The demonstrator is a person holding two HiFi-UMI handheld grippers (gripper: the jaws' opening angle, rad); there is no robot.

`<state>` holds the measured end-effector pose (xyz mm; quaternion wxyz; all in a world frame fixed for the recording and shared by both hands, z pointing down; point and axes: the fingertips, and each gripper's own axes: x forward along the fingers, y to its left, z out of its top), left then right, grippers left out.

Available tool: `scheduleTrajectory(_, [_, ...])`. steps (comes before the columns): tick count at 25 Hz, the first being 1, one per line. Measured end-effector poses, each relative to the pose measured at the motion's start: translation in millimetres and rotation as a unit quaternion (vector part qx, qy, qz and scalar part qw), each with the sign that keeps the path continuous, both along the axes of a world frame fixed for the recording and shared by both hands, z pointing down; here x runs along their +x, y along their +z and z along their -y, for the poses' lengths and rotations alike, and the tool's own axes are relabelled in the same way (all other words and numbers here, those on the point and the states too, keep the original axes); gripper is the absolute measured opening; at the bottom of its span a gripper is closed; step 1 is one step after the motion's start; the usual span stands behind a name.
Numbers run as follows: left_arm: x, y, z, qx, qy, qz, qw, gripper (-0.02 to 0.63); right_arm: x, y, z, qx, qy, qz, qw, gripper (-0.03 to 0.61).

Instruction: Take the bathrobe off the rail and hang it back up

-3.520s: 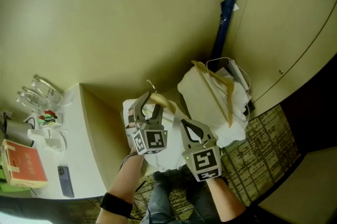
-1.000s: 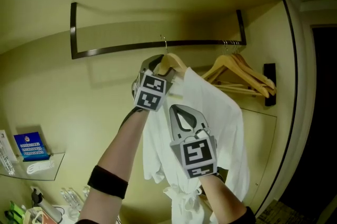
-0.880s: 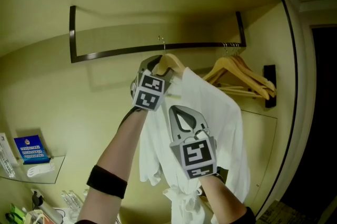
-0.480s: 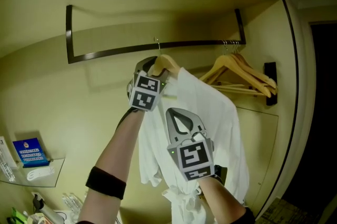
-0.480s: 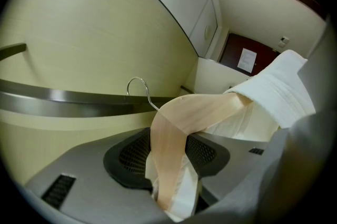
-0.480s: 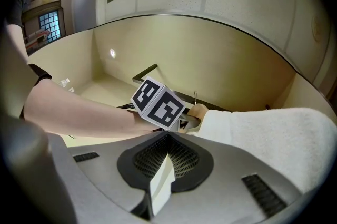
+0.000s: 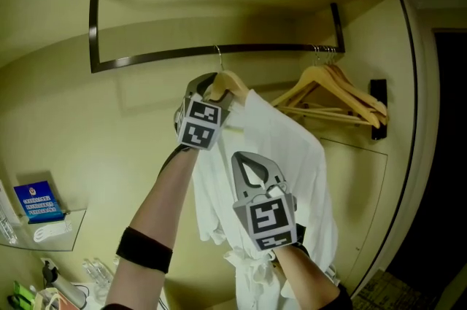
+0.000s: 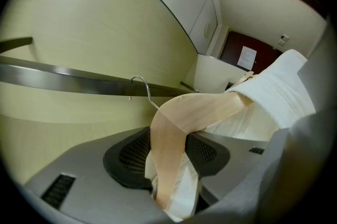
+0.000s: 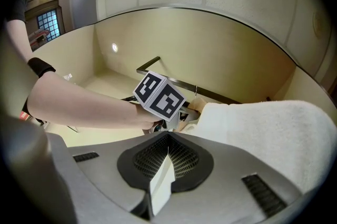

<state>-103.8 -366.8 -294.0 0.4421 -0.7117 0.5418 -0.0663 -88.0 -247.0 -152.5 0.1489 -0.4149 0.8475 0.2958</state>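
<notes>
A white bathrobe (image 7: 281, 155) hangs on a wooden hanger (image 7: 228, 84) just under the dark rail (image 7: 160, 59). My left gripper (image 7: 211, 87) is shut on the hanger's neck, with some robe cloth pinched in too (image 8: 168, 150). The wire hook (image 8: 139, 80) sits at the rail (image 8: 63, 79); I cannot tell if it rests on it. Lower down, my right gripper (image 7: 252, 161) is shut on a fold of the bathrobe (image 9: 160, 181). The left gripper's marker cube (image 9: 159, 95) shows in the right gripper view.
Several bare wooden hangers (image 7: 332, 93) hang at the rail's right end. A glass shelf (image 7: 44, 232) with a blue box (image 7: 33, 199) is low on the left wall. A dark doorway (image 7: 445, 155) lies to the right.
The left gripper has carried the hanger a little to the left, keeping the hook at the rail. The right gripper stays shut on the robe below it.
</notes>
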Motion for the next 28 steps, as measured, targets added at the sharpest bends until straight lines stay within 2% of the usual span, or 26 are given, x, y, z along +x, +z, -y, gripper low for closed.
scheduleTrajectory(4, [-2.7, 2.5, -0.5, 0.006, -0.013, 0.003, 0.9999, 0.206, 6.6, 8.8, 2.9, -0.009, -0.001, 0.001, 1.000, 0.021])
scheduleTrajectory(11, [-22.9, 27.2, -28.6, 0.017, -0.046, -0.016, 0.9987, 0.209, 14.9, 18.8, -10.0, -0.017, -0.027, -0.001, 0.999, 0.021])
scheduleTrajectory(15, [-36.0, 65.6, -61.9, 0.013, -0.070, -0.033, 0.9969, 0.209, 23.0, 31.2, -23.2, -0.021, -0.051, -0.009, 0.998, 0.021])
scheduleTrajectory(19, [-46.0, 126.0, -99.1, -0.023, -0.105, -0.059, 0.9924, 0.209, 38.8, 60.0, -40.2, -0.035, -0.078, -0.021, 0.996, 0.021])
scheduleTrajectory(21, [-52.4, 171.1, -122.1, -0.057, -0.127, -0.077, 0.9873, 0.207, 44.1, 87.6, -51.0, -0.062, -0.100, -0.031, 0.993, 0.021])
scheduleTrajectory(24, [-61.5, 230.9, -147.1, -0.099, -0.152, -0.119, 0.9762, 0.153, 52.2, 127.2, -52.2, -0.102, -0.132, -0.043, 0.985, 0.025])
scheduleTrajectory(26, [-69.4, 267.4, -161.1, -0.121, -0.174, -0.145, 0.9665, 0.106, 56.5, 151.4, -48.7, -0.121, -0.151, -0.049, 0.980, 0.025])
scheduleTrajectory(28, [-83.2, 314.2, -185.2, -0.146, -0.205, -0.168, 0.9530, 0.049, 57.3, 185.9, -54.1, -0.146, -0.170, -0.056, 0.973, 0.025])
